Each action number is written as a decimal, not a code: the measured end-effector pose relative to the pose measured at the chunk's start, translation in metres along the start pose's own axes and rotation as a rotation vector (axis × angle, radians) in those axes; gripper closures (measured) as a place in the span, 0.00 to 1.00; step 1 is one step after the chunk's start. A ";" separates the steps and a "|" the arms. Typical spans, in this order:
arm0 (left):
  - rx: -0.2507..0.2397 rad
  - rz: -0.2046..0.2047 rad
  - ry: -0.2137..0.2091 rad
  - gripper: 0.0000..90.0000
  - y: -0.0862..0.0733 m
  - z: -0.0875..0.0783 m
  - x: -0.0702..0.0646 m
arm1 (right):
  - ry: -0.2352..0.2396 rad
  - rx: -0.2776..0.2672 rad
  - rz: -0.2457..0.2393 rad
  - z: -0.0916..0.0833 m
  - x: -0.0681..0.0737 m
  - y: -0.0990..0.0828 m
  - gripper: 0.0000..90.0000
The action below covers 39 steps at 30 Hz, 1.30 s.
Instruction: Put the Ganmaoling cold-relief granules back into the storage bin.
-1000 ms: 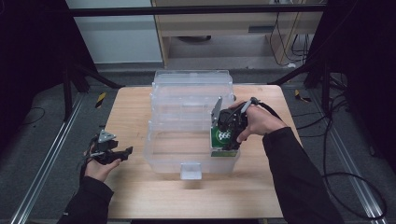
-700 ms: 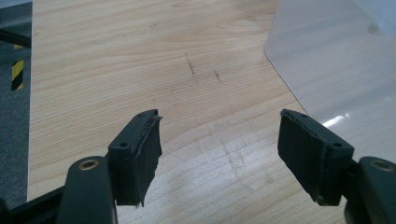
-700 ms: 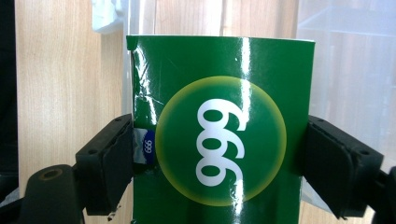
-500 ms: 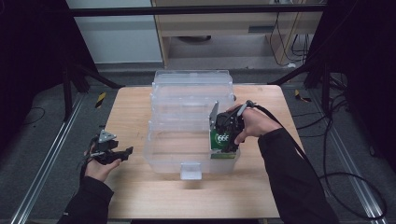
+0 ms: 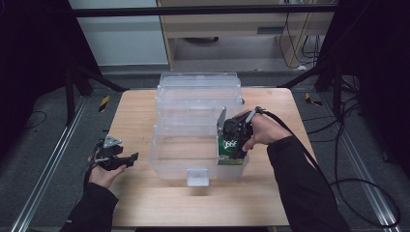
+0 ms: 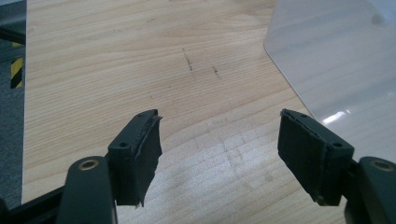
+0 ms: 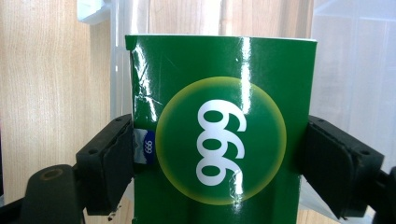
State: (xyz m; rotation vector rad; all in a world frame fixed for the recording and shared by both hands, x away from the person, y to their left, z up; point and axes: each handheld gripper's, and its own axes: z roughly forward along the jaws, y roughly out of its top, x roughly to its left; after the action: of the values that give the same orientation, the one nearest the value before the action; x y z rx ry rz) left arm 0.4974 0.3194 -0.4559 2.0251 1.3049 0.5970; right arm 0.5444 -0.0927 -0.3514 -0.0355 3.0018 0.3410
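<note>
High view: from above the person's side, facing forward and down over the whole wooden table and clear plastic bin. Left gripper view: low, close over the tabletop, looking along open jaws toward a bin corner. Right gripper view: very near, pressed up to a green box. Shared throughout: tabletop and bin.

Left hand-held gripper gapes wide; right hand-held gripper is clamped.

Wooden table, pale grain, a few dark scuffs. Grey floor around it. Metal rails along both sides. Black cables at right. White cabinet behind.
</note>
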 end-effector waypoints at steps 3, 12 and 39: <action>-0.001 0.001 -0.002 0.32 0.000 0.000 0.000 | -0.002 0.014 0.013 0.005 0.001 0.000 0.19; 0.002 0.002 -0.001 0.32 0.000 0.000 0.000 | 0.023 0.050 0.004 0.020 0.003 -0.001 0.19; 0.005 0.001 -0.002 0.32 0.000 0.001 -0.001 | 0.045 0.032 0.044 0.027 0.003 -0.004 0.18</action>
State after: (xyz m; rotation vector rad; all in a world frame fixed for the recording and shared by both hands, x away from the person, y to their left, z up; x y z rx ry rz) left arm 0.4975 0.3185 -0.4569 2.0303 1.3056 0.5926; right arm 0.5450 -0.0905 -0.3789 0.0255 3.0559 0.3006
